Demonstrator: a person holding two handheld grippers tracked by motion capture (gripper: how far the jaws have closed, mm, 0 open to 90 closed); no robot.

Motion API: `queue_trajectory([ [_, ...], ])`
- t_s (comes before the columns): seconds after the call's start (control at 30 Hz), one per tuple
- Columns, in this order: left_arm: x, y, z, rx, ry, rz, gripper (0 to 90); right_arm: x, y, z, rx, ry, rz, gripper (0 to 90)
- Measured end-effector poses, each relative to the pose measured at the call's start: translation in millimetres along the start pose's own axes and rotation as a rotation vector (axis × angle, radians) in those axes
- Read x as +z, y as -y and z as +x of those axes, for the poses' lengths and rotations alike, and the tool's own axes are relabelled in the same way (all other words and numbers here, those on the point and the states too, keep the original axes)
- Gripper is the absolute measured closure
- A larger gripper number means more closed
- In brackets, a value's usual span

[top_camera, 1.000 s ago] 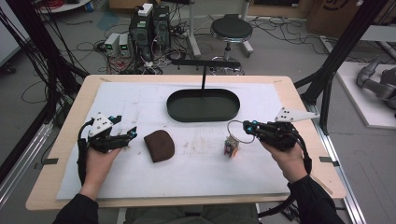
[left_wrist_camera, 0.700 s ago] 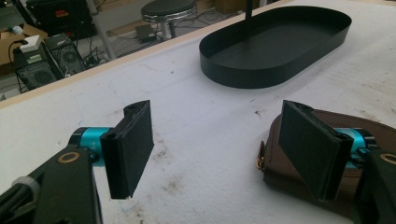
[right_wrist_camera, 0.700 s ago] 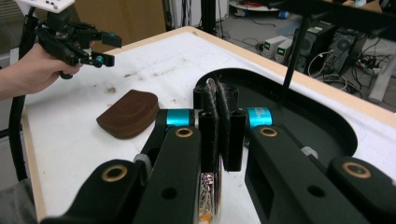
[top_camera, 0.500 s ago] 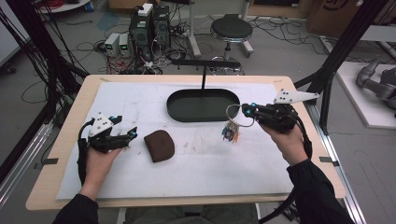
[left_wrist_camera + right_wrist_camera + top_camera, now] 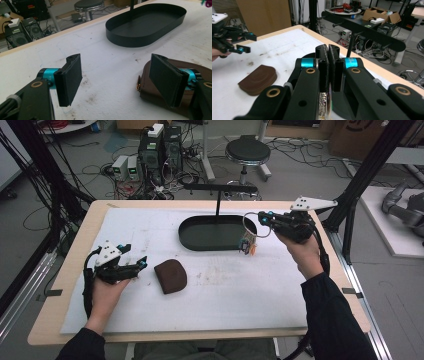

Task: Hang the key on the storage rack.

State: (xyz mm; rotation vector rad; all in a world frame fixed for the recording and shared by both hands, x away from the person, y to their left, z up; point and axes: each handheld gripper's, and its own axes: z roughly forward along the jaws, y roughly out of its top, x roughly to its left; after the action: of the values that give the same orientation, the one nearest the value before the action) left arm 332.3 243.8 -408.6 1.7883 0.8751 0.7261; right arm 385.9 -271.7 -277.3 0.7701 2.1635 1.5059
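Observation:
My right gripper (image 5: 262, 218) is shut on a metal key ring (image 5: 249, 225), held above the table. A small bunch of keys and charms (image 5: 247, 245) dangles from it by the right end of the black oval tray (image 5: 188, 238). In the right gripper view the jaws of that gripper (image 5: 328, 53) are pressed together, with the ring's metal (image 5: 323, 102) just below them. My left gripper (image 5: 139, 265) rests open at the table's left, just left of a brown leather pouch (image 5: 170, 275). The left gripper view has the open gripper (image 5: 117, 80) with the pouch (image 5: 201, 69) behind its right jaw.
A thin post rises from the tray's far side to a black crossbar (image 5: 220, 187), which also crosses the right gripper view (image 5: 367, 32). White paper (image 5: 225, 295) covers the table. Computers, cables and a stool (image 5: 247, 151) stand on the floor beyond the far edge.
My right gripper has risen and moved toward the tray, lifting the keys off the paper so they hang at the tray's right end. The left gripper and the pouch have stayed put.

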Motion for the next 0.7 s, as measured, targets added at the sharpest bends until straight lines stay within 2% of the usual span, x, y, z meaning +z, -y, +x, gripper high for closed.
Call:
queue_trajectory([
  [0.4,0.2,0.4,1.3,-0.004,0.005,0.001,26.8,27.4,-16.8,-18.7,-0.026,0.039,0.018,88.4],
  [0.7,0.4,0.8,2.2,-0.007,0.009,0.002,26.8,51.0,-19.4,-34.8,-0.007,0.085,0.033,88.3],
])
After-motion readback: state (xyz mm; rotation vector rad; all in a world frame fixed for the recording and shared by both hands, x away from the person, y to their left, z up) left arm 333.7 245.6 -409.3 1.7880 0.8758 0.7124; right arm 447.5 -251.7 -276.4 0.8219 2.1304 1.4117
